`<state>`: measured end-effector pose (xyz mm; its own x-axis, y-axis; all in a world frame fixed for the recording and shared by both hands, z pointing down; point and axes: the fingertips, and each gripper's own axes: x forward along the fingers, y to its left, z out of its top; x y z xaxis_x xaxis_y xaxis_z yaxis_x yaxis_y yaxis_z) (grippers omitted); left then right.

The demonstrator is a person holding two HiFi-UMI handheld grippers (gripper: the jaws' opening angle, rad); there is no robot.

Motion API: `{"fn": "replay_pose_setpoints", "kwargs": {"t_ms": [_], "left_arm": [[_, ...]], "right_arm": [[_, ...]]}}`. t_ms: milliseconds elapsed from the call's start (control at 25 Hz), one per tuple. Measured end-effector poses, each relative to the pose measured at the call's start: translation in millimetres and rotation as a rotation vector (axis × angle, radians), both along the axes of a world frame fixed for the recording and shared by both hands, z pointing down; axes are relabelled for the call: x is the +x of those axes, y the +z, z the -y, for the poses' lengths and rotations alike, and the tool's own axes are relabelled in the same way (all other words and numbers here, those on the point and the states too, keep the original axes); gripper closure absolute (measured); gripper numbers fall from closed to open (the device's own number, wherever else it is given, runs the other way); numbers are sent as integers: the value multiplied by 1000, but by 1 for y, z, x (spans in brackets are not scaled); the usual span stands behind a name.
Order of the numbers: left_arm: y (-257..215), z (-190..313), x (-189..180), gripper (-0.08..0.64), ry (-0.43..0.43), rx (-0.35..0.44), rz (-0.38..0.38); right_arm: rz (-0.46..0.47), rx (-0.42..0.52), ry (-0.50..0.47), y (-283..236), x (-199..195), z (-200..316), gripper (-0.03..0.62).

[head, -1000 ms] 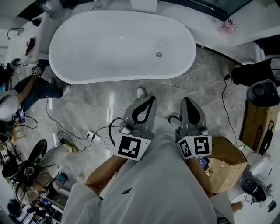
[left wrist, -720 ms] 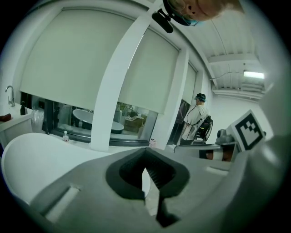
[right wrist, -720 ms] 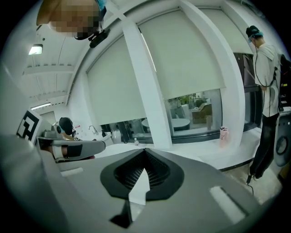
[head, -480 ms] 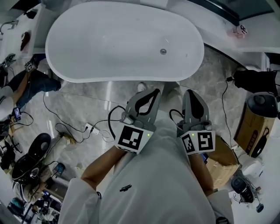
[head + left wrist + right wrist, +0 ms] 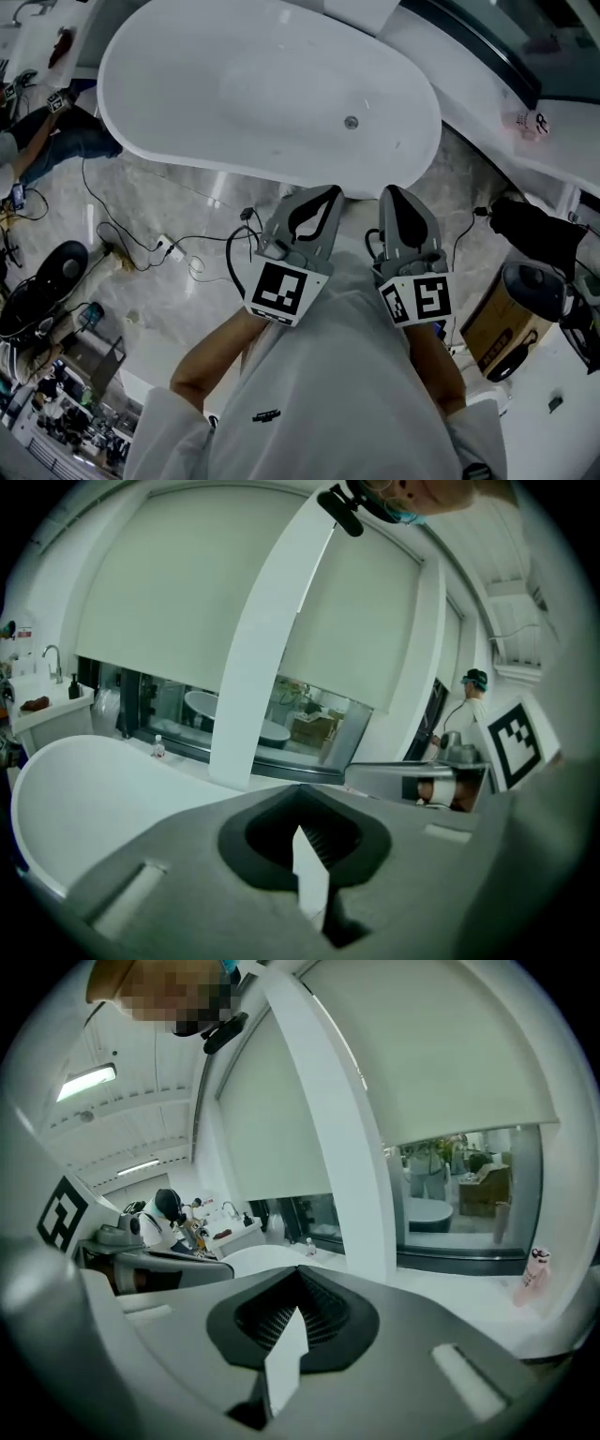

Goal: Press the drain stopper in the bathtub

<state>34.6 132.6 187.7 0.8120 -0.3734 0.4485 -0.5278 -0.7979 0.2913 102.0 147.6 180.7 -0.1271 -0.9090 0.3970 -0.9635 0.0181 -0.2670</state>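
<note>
A white oval bathtub [image 5: 187, 66] fills the top of the head view. Its small round metal drain stopper [image 5: 352, 122] sits in the tub floor toward the right end. My left gripper [image 5: 319, 197] is held close to my body, its tips just short of the tub's near rim, jaws shut with nothing between them. My right gripper [image 5: 398, 199] is beside it, also shut and empty. In the left gripper view the tub [image 5: 84, 789] shows at the lower left, beyond the closed left gripper [image 5: 305, 829]. The right gripper view looks over the closed right gripper [image 5: 298, 1309] at a window wall.
Cables and a power strip [image 5: 169, 248] lie on the grey marble floor left of me. A person [image 5: 47, 131] crouches by the tub's left end. A black bag [image 5: 539, 239], a round appliance [image 5: 530, 281] and a cardboard box [image 5: 492, 328] stand to the right. A pink bottle [image 5: 532, 122] sits on the ledge.
I have stepped closer to the bathtub, and both grippers now reach nearly to its near rim. The view has swung so the tub looks tilted. Both grippers stayed shut.
</note>
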Motion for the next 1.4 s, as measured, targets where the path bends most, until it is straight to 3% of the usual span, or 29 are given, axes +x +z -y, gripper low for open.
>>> {"fn": "replay_pose_setpoints", "kwargs": {"t_ms": [280,440,560,800,1000,1400], "left_arm": [[41,44,29,558,-184,-41,-2],[79,58,38,558,-211,-80,20],[117,67,32,558,-256,-157,38],[195,103,21,558,-357,-215,25],[255,110,22,558,-350,-213,33],[393,121,38,558,-368,-309,35]], "right_arm": [[-26,-63,-202,48,29,53,591],[-30,-110,-309,87,35,77,592],[-27,-161,-357,122,35,92,592],[-61,-189,-405,216,37,127,592],[-6,-215,-471,286,30,139,591],[-13,-279,-443,425,51,157,591]]}}
